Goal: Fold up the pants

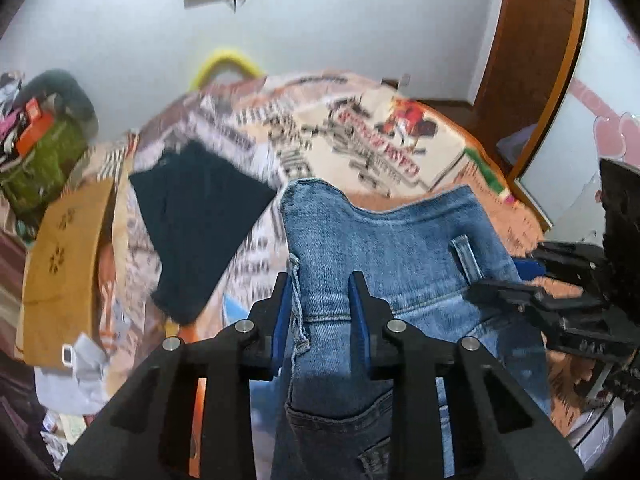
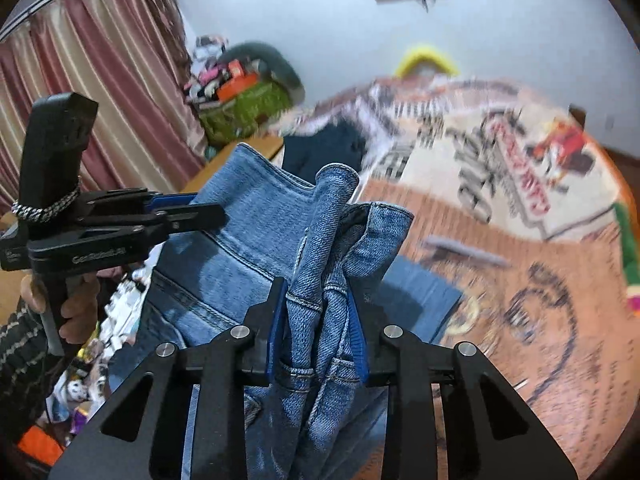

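left gripper (image 1: 320, 292) clamped on jeans (image 1: 400, 248) waistband edge. right gripper (image 2: 318, 300) clamped on bunched denim; folded dark garment (image 1: 200, 216) beyond left gripper, on bedspread (image 1: 360, 128).

White "GenRobot.AI" lettering marks the left gripper (image 2: 208, 210) body.

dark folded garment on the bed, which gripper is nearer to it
Left. The left gripper, shut on the jeans, has the dark folded garment just beyond its left finger. The right gripper holds the jeans' other end, farther away across the denim.
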The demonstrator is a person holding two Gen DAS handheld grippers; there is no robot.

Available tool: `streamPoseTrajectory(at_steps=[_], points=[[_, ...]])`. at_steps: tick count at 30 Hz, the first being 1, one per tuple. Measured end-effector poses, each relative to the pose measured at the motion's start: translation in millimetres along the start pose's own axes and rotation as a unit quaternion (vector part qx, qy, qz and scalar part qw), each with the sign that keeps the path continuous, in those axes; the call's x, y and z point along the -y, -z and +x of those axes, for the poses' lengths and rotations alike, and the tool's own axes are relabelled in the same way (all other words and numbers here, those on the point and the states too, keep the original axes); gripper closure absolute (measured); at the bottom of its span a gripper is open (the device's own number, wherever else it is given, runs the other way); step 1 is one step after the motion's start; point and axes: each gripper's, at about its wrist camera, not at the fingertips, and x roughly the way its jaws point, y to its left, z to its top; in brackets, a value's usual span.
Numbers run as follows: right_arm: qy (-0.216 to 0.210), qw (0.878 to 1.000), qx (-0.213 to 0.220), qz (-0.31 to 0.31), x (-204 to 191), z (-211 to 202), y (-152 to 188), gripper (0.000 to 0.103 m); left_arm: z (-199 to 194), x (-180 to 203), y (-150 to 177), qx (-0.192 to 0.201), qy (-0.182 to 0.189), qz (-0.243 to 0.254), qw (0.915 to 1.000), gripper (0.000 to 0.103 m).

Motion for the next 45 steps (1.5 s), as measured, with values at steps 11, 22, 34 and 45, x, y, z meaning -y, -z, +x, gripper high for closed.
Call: streamPoseTrajectory(at_steps=[11,22,34,45], points=[[0.052,0.998,-0.021,0.032,45,45,4,0.077,96,15,-22,-0.058,-0.016,0.017,0.9981,0.086],[0.075,0.991,-0.097,0.045,70,74,18,0.061,125,14,-11,-0.111,-0.024,0.032,0.9931,0.085],[0.058,0.996,-0.074,-0.007,12,28,21,0.037,65,15,28,-0.111,-0.014,0.032,0.9932,0.035],[0.062,0.989,-0.132,-0.018,-12,38,64,0.031,41,3,88,-0.114,-0.018,0.008,0.9933,0.016]])
